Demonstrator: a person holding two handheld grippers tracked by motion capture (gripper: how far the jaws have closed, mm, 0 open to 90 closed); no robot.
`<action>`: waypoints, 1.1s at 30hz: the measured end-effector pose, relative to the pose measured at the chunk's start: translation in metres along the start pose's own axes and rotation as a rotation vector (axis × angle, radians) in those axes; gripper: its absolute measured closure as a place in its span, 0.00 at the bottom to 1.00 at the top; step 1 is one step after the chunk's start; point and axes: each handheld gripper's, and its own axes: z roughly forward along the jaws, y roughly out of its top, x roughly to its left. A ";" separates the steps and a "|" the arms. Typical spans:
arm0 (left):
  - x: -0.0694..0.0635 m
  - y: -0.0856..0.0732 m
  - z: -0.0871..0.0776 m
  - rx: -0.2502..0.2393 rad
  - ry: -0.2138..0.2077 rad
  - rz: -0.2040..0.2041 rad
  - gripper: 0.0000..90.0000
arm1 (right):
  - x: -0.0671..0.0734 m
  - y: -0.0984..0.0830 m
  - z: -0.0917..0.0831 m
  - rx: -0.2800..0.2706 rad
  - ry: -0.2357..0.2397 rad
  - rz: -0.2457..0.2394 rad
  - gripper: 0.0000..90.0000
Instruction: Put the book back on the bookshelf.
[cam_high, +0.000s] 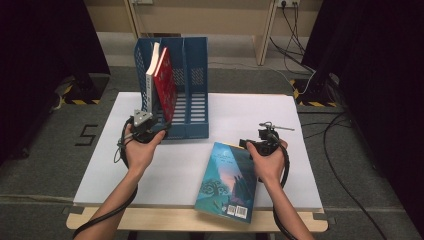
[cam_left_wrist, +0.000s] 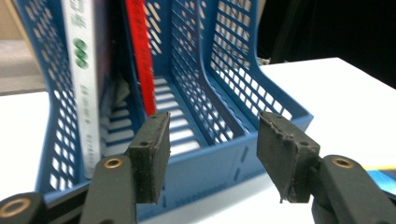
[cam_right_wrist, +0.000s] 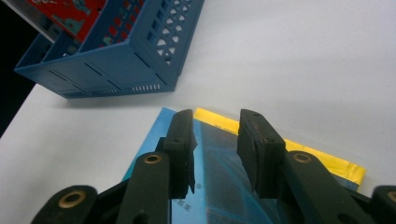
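**Two books filed in the rack, one lying flat on the table**

Starting at the left of the high view, the left gripper (cam_high: 150, 131) is sitting right at the front lip of the blue file rack (cam_high: 196, 87), which is standing upper centre of the frame. In the left gripper view its jaws are standing apart with nothing between them, just framing the rack's low front wall (cam_left_wrist: 219, 161). A white book (cam_high: 151, 80) and a red book (cam_high: 165, 85) are leaning in the rack's left slots. Moving right, the blue book (cam_high: 226, 181) is lying flat at lower centre on the white table (cam_high: 310, 165), well apart from the rack. The right gripper (cam_high: 252, 144) is hovering at that book's top right corner. In the right gripper view its jaws are gaping part-way over the cover (cam_right_wrist: 219, 154), gripping nothing.
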 end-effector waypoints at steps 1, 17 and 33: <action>-0.002 -0.002 0.000 0.008 -0.011 -0.002 0.49 | -0.002 0.000 0.000 0.002 -0.001 0.003 0.73; -0.030 -0.031 0.006 0.113 -0.128 0.054 0.47 | -0.032 -0.002 0.003 0.088 -0.075 0.077 0.68; -0.069 -0.051 0.026 0.207 -0.272 0.112 0.49 | -0.060 -0.007 0.004 0.129 -0.114 0.128 0.67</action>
